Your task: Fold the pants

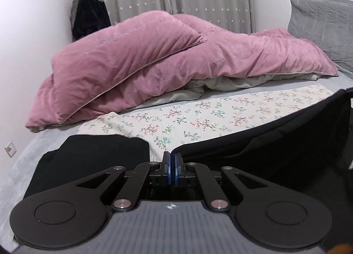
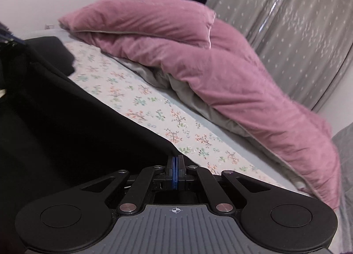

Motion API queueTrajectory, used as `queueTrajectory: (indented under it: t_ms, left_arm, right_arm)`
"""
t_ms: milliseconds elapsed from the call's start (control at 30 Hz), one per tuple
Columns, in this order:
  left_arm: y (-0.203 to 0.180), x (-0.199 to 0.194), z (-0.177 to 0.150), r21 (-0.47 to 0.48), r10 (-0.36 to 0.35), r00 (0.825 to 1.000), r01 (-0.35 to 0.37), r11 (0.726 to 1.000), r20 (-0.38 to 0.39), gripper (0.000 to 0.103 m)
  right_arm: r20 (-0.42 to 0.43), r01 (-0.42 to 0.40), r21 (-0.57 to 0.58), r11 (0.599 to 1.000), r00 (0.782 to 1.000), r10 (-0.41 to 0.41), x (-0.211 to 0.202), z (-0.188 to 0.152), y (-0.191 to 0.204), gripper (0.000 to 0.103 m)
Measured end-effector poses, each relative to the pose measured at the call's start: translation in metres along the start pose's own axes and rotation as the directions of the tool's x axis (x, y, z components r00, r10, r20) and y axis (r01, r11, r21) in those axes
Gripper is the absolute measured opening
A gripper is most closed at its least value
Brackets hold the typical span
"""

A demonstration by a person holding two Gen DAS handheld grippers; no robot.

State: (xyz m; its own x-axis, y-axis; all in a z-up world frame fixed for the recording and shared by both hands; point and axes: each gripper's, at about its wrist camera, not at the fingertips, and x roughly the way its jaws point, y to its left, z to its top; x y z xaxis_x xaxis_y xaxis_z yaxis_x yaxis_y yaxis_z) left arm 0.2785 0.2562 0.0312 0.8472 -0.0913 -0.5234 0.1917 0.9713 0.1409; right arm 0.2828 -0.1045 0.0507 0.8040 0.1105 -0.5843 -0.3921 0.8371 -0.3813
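Left wrist view: bed (image 1: 28, 154) with floral cloth (image 1: 198, 117), pink duvet (image 1: 154, 55) far; left hand-held gripper (image 1: 173, 161) pinching black fabric pants (image 1: 264, 143) stretching right.
Right wrist view: right hand-held gripper (image 2: 175, 163) pinching pants (image 2: 66, 121) spreading left.

Left tool (image 1: 173, 161) & right tool (image 2: 175, 165): black linkage arms, silver pivot screws, blue pads, grey ribbed housing w/ white mark
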Motion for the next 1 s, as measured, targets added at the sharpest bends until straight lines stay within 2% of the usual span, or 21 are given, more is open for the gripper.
queueTrajectory:
  t_ms: [233,433,667,800,867,1000]
  left_arm:
    - [-0.013,-0.075,-0.054,-0.086,-0.004,1.0,0.003,0.996,-0.011,0.021]
    - [-0.026,-0.104,-0.12,-0.157,-0.019,0.996,0.005,0.988,-0.088,0.021]
    - [-0.03,-0.095,-0.18,-0.267,-0.036,0.979,-0.019,0.963,-0.2,0.021]
    - [-0.032,-0.08,-0.209,-0.329,-0.065,0.954,-0.037,0.944,-0.294,0.021]
    - [-0.031,-0.077,-0.212,-0.364,-0.08,0.952,-0.034,0.931,-0.296,0.021]
    - [-0.03,-0.082,-0.207,-0.377,-0.084,0.951,-0.037,0.925,-0.299,0.023]
  right_arm:
    - [0.014,-0.028,-0.04,0.999,1.0,0.028,-0.089,-0.052,0.044,0.0]
    - [-0.019,-0.074,-0.048,0.996,0.997,0.073,-0.125,-0.111,0.087,0.0]
    - [-0.106,-0.131,-0.015,0.991,0.986,0.129,-0.121,-0.166,0.128,0.0]
    - [-0.162,-0.159,0.017,0.987,0.974,0.16,-0.106,-0.189,0.146,0.0]
    - [-0.2,-0.173,0.036,0.984,0.964,0.176,-0.095,-0.201,0.153,0.001]
    - [-0.181,-0.157,0.072,0.985,0.969,0.168,-0.096,-0.206,0.153,0.003]
